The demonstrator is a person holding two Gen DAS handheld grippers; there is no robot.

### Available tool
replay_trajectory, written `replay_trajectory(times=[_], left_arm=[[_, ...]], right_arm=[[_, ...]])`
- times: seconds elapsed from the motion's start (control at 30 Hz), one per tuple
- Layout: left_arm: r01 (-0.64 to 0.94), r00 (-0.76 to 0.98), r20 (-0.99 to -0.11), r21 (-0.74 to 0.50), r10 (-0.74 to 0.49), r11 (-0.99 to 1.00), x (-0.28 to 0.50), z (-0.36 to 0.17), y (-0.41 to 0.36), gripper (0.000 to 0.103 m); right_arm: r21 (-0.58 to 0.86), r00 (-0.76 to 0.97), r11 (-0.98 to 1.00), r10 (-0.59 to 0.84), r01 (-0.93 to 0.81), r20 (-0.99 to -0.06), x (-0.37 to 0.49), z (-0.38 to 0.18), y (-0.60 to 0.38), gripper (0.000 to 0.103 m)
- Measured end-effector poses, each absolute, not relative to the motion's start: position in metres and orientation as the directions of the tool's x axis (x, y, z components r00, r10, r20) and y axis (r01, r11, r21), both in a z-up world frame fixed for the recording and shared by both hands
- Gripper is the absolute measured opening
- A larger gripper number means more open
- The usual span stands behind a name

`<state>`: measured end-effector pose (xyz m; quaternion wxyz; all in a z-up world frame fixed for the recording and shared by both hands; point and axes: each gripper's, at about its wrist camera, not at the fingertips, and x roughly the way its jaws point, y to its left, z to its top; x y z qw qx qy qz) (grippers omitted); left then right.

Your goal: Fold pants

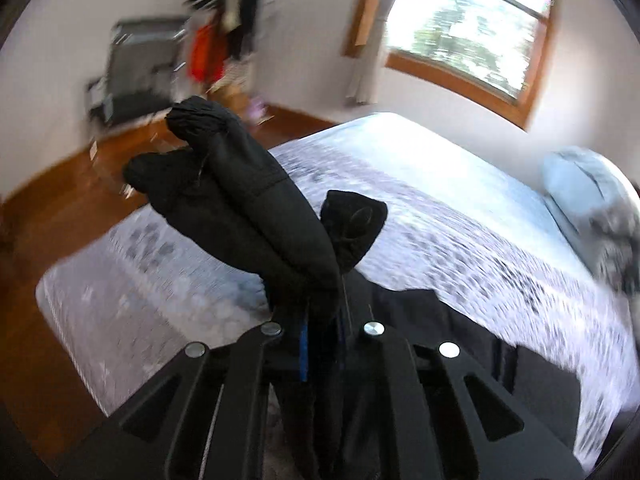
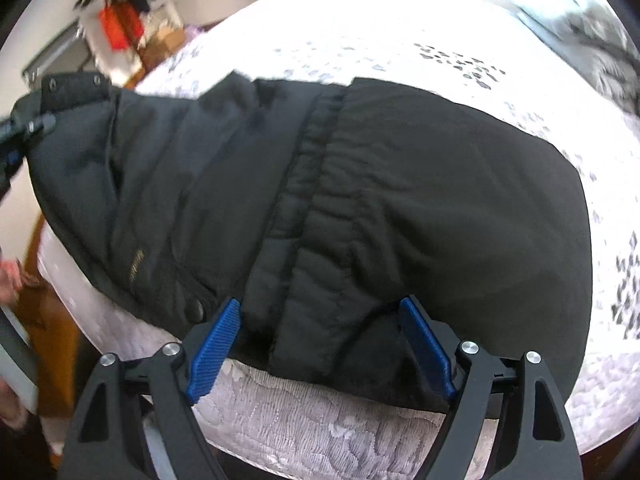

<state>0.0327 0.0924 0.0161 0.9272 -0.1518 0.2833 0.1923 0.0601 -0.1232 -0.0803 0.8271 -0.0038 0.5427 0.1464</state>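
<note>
Black pants [image 2: 360, 200] lie folded on the white patterned bed [image 2: 360, 24], their waistband running across the middle. My right gripper [image 2: 320, 340] is open, its blue pads [image 2: 216, 348] on either side of the near edge of the pants. My left gripper [image 1: 320, 320] is shut on a bunch of the black pants fabric [image 1: 248, 200], which stands up in front of the camera above the bed [image 1: 440, 208]. The left gripper also shows in the right wrist view [image 2: 60, 96] at the far left corner of the pants.
A pillow [image 1: 580, 184] lies at the head of the bed on the right. A wooden floor [image 1: 80, 184], a grey rack [image 1: 140, 68] and hanging clothes [image 1: 224, 40] are beyond the bed's foot. A window [image 1: 472, 24] is in the far wall.
</note>
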Motion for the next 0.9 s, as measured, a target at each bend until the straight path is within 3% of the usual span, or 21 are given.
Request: replay_trajectory(times=[0.23, 0.67, 0.8, 0.9], left_arm=[[-0.136, 0.831, -0.535, 0.065, 0.150, 0.989, 0.030, 0.016, 0.009, 0.010], [0.258, 0.722, -0.691, 0.303, 0.025, 0.917, 0.002, -0.062, -0.056, 0.016], [0.313, 0.687, -0.726, 0.252, -0.036, 0.916, -0.003, -0.062, -0.054, 0.033], [0.254, 0.646, -0.759, 0.111, -0.083, 0.961, -0.002, -0.046, -0.035, 0.086]], right_arm=[[0.313, 0.411, 0.934, 0.357, -0.172, -0.839, 0.057, -0.061, -0.171, 0.082], [0.356, 0.487, 0.934, 0.320, -0.019, -0.813, 0.062, -0.049, -0.239, 0.082], [0.367, 0.495, 0.930, 0.318, 0.002, -0.808, 0.060, -0.046, -0.248, 0.082], [0.344, 0.498, 0.939, 0.291, 0.016, -0.817, 0.061, -0.042, -0.251, 0.083]])
